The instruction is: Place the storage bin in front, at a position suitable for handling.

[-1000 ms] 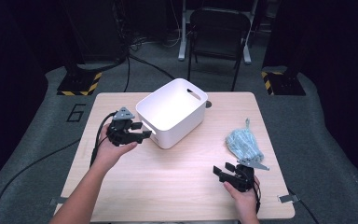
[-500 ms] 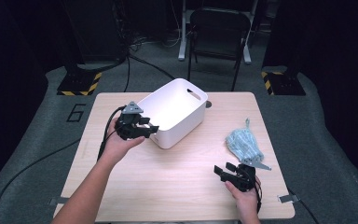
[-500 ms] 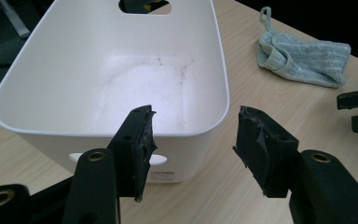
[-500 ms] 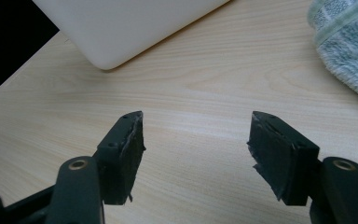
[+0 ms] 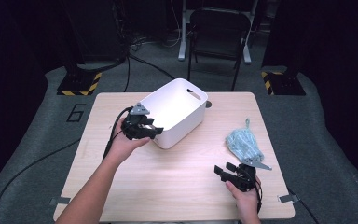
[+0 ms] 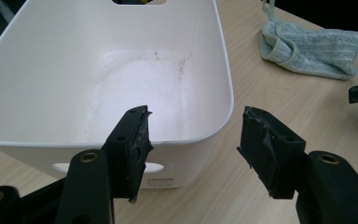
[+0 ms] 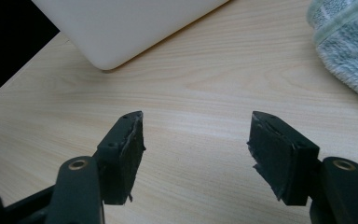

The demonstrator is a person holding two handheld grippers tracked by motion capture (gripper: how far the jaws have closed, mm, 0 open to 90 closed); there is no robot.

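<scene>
Left gripper view: black fingers (image 6: 135, 149) of the left gripper (image 6: 193, 151) spread wide, just been opening further, nothing pinched; near right corner of the white rounded plastic bin (image 6: 121, 84) straddled, left finger in front of the near wall beside its handle slot, right finger over bare wood outside that corner. Bin open at the top, inside bare apart from faint scuffs, second handle slot in the far wall. Beyond the bin to the right, crumpled pale blue-green terry cloth (image 6: 310, 49) lying flat on the light wooden counter (image 6: 261, 107).

Right gripper view: right gripper (image 7: 196, 149) with fingers (image 7: 282, 156) likewise spread, nothing between, held low above bare wood; rounded bottom corner of the bin far left, edge of the cloth far right.

High view: left gripper (image 5: 142, 127) at the near left corner of the bin (image 5: 177, 112), held by a hand (image 5: 126, 144) coming in from the near left, cable trailing back along the forearm. Bin standing upright, set at an angle, around the middle of the counter (image 5: 177, 182) towards its far side. Right gripper (image 5: 235, 173) near the near right edge, just short of the cloth (image 5: 243, 144), well apart from the bin. Dark carpeted floor and a black chair past the far edge.
</scene>
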